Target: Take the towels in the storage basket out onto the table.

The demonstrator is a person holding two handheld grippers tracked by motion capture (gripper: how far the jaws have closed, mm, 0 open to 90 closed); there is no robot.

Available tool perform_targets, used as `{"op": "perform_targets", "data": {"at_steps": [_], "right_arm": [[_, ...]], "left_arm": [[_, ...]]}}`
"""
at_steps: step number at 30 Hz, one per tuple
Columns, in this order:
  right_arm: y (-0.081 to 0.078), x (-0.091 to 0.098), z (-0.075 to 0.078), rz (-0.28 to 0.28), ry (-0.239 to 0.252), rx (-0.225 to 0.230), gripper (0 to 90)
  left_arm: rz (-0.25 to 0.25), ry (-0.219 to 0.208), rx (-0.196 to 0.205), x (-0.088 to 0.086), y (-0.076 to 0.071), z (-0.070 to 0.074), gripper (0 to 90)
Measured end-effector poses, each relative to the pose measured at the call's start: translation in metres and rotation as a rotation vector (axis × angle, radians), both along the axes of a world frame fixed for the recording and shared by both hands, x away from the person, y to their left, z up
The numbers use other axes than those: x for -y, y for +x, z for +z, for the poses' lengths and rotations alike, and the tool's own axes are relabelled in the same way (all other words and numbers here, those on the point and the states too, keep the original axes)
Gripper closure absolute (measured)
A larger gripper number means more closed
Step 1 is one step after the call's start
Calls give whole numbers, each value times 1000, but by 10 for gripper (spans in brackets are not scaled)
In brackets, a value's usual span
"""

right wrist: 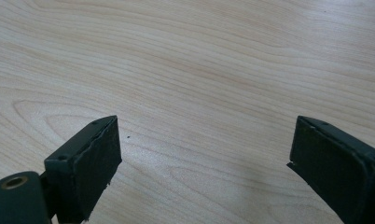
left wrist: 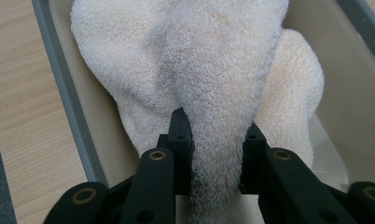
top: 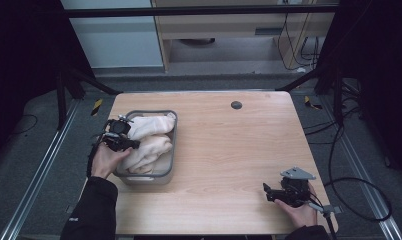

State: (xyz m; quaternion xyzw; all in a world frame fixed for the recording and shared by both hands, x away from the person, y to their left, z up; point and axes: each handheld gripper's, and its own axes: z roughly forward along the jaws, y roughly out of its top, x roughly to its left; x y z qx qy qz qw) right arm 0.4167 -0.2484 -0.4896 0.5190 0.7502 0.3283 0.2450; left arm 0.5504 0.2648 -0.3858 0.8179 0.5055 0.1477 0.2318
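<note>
A grey plastic basket (top: 172, 150) stands at the left of the wooden table and holds cream terry towels (top: 151, 145). My left gripper (top: 134, 144) reaches into it from the left side. In the left gripper view its jaws pinch a fold of the cream towel (left wrist: 218, 84), and the cloth bulges between the pads (left wrist: 181, 135). The basket's grey wall (left wrist: 64, 88) runs beside the towel. My right gripper (top: 266, 192) rests low over the table's front right part. It (right wrist: 204, 158) stands open, wide apart, with only bare wood between the pads.
A small dark round plug (top: 236, 105) sits in the tabletop near the far edge. Cables (top: 359, 200) lie on the floor to the right of the table. Bare wood (top: 229, 150) spans the stretch between the basket and the right gripper.
</note>
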Motion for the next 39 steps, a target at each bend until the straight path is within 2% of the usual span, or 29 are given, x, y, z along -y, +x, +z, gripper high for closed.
{"op": "perform_targets", "data": {"at_steps": [5,11,18,27,39], "right_arm": [[0,0,0,0,-3,-1,87],[0,0,0,-1,-5,1,87],[0,0,0,-2,-6,3,87],[0,0,0,-4,-6,2,87],[-1,0,1,-5,-6,3,87]], "left_arm": [[7,-16,36,-1,-6,12,725],[9,-53,100,-2,-15,31,728],[-16,-71,147,-1,-25,52,728],[-65,-78,176,11,-33,71,728],[-97,-83,182,19,-37,96,728]]}}
